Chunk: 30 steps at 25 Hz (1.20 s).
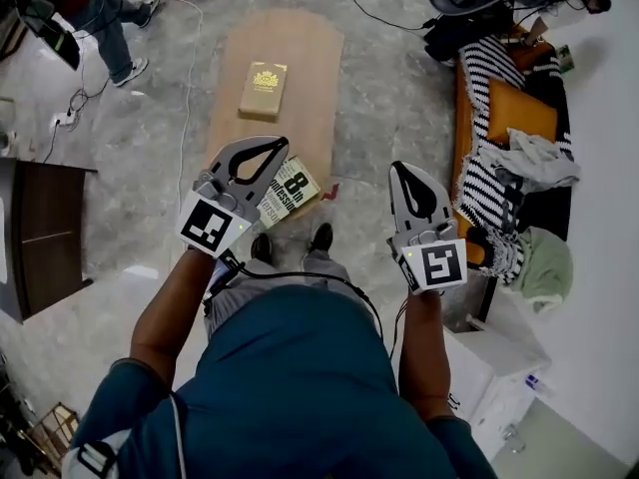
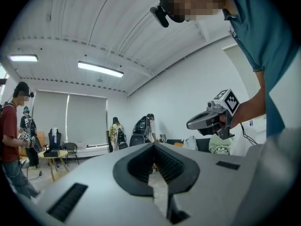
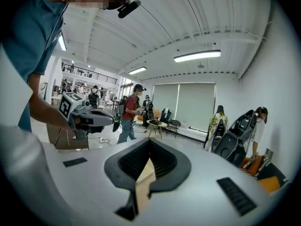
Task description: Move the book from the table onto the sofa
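Two books lie on the counter [image 1: 310, 98]: a tan book [image 1: 264, 90] at upper centre and a printed book [image 1: 294, 190] at mid-frame, both apart from the sofa [image 1: 519, 113] at right. The left gripper [image 1: 272, 148] and right gripper [image 1: 401, 168] have their jaws together, holding nothing. Only the gripper views show the ceiling lights [image 2: 100, 69].

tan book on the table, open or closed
Closed: the tan book lies flat on the table, cover up, no pages showing.

Noted tan book [image 1: 264, 90] lying closed and flat at middle of wooden table [image 1: 312, 56] (gold emblem up); white book [image 1: 298, 190] at near end; orange sofa [image 1: 519, 113] well apart.
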Each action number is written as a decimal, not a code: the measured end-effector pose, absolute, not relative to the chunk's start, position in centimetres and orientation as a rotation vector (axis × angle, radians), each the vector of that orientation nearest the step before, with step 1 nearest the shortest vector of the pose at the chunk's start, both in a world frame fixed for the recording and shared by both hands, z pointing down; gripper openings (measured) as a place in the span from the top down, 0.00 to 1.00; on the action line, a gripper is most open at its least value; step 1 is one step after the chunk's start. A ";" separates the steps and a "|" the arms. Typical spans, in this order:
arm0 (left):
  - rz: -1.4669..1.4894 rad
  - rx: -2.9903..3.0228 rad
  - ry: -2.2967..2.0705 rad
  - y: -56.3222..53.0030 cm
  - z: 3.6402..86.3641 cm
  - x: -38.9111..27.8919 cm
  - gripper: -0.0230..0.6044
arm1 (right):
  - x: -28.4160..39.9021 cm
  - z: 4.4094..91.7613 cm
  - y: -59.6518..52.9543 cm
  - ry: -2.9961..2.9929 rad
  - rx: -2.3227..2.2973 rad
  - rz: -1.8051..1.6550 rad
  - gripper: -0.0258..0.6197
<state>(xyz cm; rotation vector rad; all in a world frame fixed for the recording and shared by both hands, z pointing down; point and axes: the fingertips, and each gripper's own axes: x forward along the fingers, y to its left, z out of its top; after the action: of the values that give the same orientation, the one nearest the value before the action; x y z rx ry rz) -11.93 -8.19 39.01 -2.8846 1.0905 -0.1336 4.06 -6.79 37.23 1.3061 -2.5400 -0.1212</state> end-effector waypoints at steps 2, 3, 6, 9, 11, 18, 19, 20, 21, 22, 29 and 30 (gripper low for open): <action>-0.151 -2.870 1.162 -8.8 39.3 -11.5 0.96 | 4.4 37.6 -8.1 -2.580 1.251 -0.114 0.94; -0.159 -2.859 1.200 -9.1 39.4 -11.3 0.96 | 4.6 37.8 -8.8 -2.601 1.219 -0.112 0.94; -0.163 -2.833 1.321 -10.0 39.8 -10.8 0.96 | 5.2 38.7 -10.6 -2.653 1.128 -0.097 0.94; -0.181 -2.807 1.416 -10.7 40.8 -10.7 0.96 | 5.5 40.0 -12.3 -2.688 1.066 -0.068 0.94; -0.199 -2.790 1.474 -11.1 41.6 -10.9 0.96 | 5.3 41.1 -13.3 -2.701 1.021 -0.048 0.94; -0.261 -2.762 1.626 -11.0 45.5 -12.1 0.96 | 3.2 45.2 -15.0 -2.733 0.877 0.018 0.94; -0.265 -2.767 1.651 -11.0 46.2 -12.6 0.96 | 2.6 45.8 -15.3 -2.734 0.860 0.030 0.94; -0.270 -2.774 1.679 -11.0 47.1 -13.2 0.96 | 2.1 46.5 -15.5 -2.734 0.846 0.040 0.94; -0.273 -2.782 1.708 -11.1 48.2 -13.8 0.96 | 1.5 47.2 -15.9 -2.733 0.836 0.048 0.94; -0.278 -2.791 1.737 -11.2 49.3 -14.4 0.96 | 1.0 47.9 -16.3 -2.729 0.827 0.055 0.94; -0.322 -2.853 1.979 -12.1 58.8 -19.5 0.96 | -2.8 54.8 -18.7 -2.700 0.765 0.147 0.94; -0.319 -2.869 2.015 -12.0 60.2 -19.9 0.96 | -3.2 55.8 -19.0 -2.693 0.759 0.162 0.94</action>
<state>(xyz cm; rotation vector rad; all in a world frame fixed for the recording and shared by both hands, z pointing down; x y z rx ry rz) -19.90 -11.98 60.15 -2.8693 2.0150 -0.3186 -3.15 -18.99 55.78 0.7590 -2.6935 0.1617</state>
